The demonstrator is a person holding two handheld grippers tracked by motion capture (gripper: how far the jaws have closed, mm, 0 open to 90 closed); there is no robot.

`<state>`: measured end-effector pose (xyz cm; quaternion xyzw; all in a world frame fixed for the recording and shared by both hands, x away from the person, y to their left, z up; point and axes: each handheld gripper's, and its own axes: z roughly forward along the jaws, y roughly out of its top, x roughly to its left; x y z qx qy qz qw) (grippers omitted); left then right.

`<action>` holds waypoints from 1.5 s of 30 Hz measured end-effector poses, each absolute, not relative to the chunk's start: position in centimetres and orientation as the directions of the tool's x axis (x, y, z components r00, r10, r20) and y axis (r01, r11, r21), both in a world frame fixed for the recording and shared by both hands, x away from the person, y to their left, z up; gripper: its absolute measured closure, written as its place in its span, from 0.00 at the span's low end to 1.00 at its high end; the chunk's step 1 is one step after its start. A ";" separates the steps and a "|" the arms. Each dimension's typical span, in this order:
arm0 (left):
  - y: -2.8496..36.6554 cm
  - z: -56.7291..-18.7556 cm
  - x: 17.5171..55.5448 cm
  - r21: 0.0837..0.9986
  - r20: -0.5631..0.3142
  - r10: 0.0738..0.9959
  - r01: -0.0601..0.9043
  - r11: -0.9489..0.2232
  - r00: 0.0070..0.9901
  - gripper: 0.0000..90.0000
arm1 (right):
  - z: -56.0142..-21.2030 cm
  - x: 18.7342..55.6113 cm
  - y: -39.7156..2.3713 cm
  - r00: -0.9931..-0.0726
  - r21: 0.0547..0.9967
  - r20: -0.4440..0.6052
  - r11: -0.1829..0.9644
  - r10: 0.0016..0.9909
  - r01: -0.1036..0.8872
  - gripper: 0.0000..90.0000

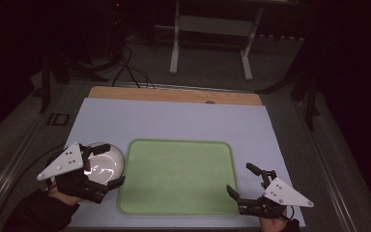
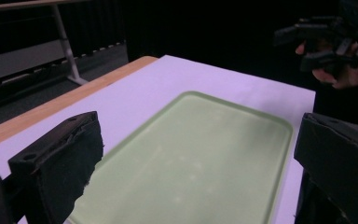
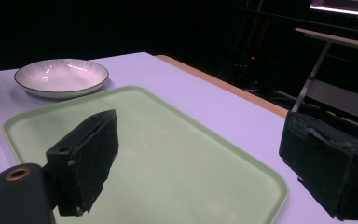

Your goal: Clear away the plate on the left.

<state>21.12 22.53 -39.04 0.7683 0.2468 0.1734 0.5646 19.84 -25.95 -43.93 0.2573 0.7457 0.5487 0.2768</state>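
I see my left gripper (image 1: 107, 166) hovering over the white plate (image 1: 110, 163) at the counter's (image 1: 174, 121) left side, its jaws spread wide and empty. My right gripper (image 1: 241, 180) hangs at the near right corner of the bare green tray (image 1: 178, 176), jaws wide apart, holding nothing.

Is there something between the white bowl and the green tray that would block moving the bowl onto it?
Nothing visible. The bowl sits beside the tray on bare table.
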 end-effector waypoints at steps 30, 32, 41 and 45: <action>29.1 -39.9 22.6 0.920 -0.080 0.745 0.336 -0.200 0.662 0.02 | -43.9 19.6 -25.9 -0.708 0.962 -0.149 0.267 0.690 0.058 0.13; 29.9 -40.2 22.7 0.912 -0.095 0.762 0.363 -0.192 0.641 0.02 | -43.9 19.6 -25.8 -0.708 0.961 -0.150 0.269 0.691 0.059 0.13; 31.9 -41.8 23.1 0.886 -0.143 0.801 0.436 -0.158 0.581 0.02 | -43.9 19.6 -25.7 -0.710 0.960 -0.149 0.273 0.689 0.063 0.13; 32.5 -42.7 23.3 0.868 -0.159 0.822 0.474 -0.147 0.546 0.02 | -44.0 19.6 -25.7 -0.710 0.959 -0.150 0.276 0.688 0.065 0.13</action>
